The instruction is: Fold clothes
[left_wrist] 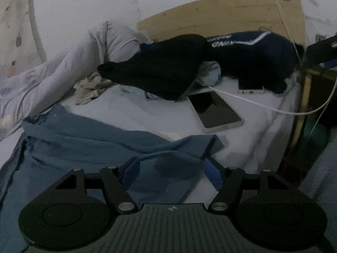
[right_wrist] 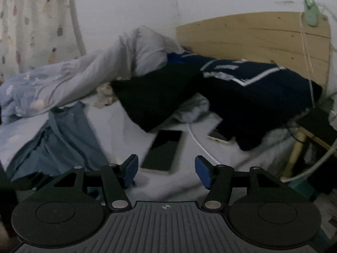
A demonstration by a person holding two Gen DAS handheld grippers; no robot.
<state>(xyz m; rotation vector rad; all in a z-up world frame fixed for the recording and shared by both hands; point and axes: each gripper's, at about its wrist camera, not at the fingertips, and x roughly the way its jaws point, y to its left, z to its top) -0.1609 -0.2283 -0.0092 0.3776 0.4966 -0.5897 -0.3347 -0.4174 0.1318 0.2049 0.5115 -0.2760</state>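
Note:
A blue shirt (left_wrist: 88,147) lies spread and wrinkled on the white bed sheet (left_wrist: 147,109). My left gripper (left_wrist: 171,174) is open just above the shirt's near right part, with fabric between and below its blue pads, not gripped. In the right wrist view the same blue shirt (right_wrist: 63,139) lies to the left. My right gripper (right_wrist: 166,174) is open and empty above the bare sheet (right_wrist: 126,135), its left pad close to the shirt's edge.
A phone (left_wrist: 217,111) lies face up on the sheet, also seen in the right wrist view (right_wrist: 164,149). A white cable (left_wrist: 252,103) crosses the bed. A second phone (left_wrist: 250,87), dark clothes (left_wrist: 168,71), a grey duvet (left_wrist: 63,69) and the wooden headboard (left_wrist: 221,19) lie beyond.

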